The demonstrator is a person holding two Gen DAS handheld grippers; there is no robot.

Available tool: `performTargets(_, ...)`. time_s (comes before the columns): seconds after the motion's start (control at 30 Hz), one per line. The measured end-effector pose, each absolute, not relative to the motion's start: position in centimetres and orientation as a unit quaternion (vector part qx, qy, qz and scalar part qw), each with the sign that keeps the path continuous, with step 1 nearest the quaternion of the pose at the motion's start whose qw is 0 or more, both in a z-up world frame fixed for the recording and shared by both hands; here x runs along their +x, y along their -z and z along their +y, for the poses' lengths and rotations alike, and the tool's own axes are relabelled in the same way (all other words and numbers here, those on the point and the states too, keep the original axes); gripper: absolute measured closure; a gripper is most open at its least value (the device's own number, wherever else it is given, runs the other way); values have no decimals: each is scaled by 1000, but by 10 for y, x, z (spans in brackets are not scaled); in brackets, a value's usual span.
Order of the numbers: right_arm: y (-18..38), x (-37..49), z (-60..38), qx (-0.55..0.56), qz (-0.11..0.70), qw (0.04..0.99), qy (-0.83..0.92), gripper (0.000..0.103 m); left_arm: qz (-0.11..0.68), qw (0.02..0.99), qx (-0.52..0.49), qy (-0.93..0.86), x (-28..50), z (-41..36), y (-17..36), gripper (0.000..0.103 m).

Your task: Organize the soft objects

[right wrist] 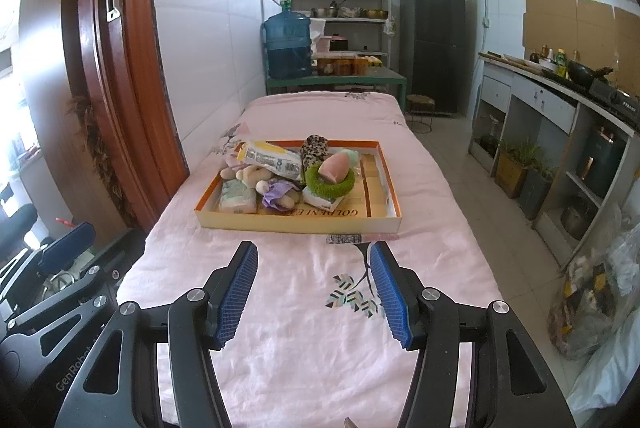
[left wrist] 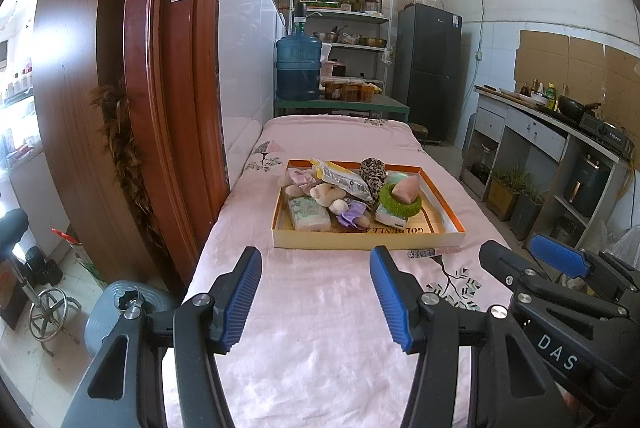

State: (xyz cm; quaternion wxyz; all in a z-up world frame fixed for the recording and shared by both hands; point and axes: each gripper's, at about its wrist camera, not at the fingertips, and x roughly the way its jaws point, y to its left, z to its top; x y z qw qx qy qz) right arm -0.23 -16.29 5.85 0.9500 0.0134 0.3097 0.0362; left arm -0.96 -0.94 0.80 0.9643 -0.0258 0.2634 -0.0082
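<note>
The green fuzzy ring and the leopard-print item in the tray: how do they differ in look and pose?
The green fuzzy ring is one plain colour; the leopard-print item is spotted brown and black. The ring lies flat with a pink piece resting in its hole; the leopard-print item stands taller behind it, bunched up. Both look soft and sit in the orange-rimmed tray.

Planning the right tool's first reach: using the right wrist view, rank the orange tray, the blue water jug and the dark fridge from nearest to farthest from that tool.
1. Orange tray: on the pink cloth, just ahead of the right tool.
2. Blue water jug: beyond the bed's far end, left.
3. Dark fridge: at the back wall, right.
</note>
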Motion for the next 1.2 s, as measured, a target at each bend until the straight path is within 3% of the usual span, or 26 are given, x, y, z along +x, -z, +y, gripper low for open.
performTargets(1.2, -58, -2, -163, 14, 311, 950, -36, 43, 262, 965, -24, 9, -12, -11, -6, 47)
